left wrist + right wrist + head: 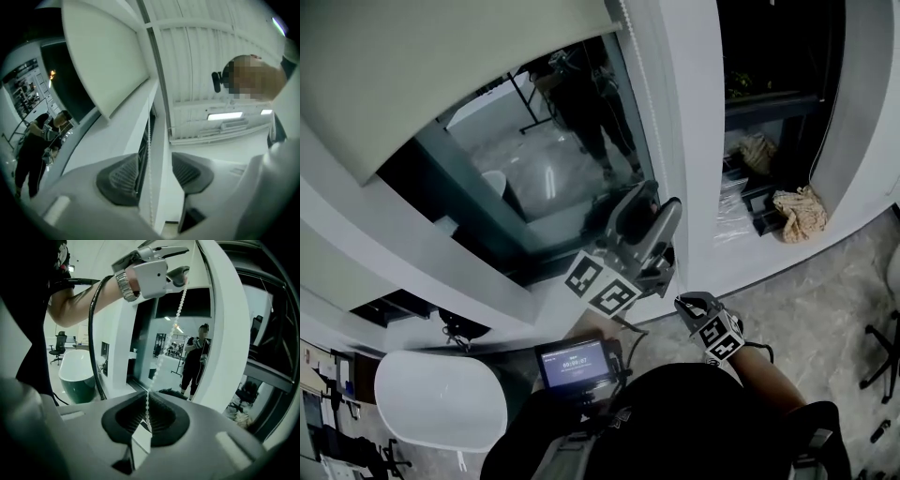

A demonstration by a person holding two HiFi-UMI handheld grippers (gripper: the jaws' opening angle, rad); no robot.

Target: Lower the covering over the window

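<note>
A pale roller blind point(441, 66) hangs part-way down over the dark window glass point(553, 169); the left gripper view shows its bottom edge point(108, 61) from below. My left gripper point(654, 225) is raised beside the white window frame and is open. The white bead chain point(150, 154) runs between its pads point(123, 178) without being pressed. Lower down, my right gripper point(694, 307) is shut on the same bead chain point(161, 357), which rises from its jaws point(147, 420) to the left gripper point(180, 262) above.
A white pillar point(694, 141) stands right of the window, with a crumpled cloth point(800, 211) on the floor beyond it. A white bathtub point(441, 398) sits at lower left. A small screen point(574, 361) is on my chest. A person's reflection shows in the glass point(194, 362).
</note>
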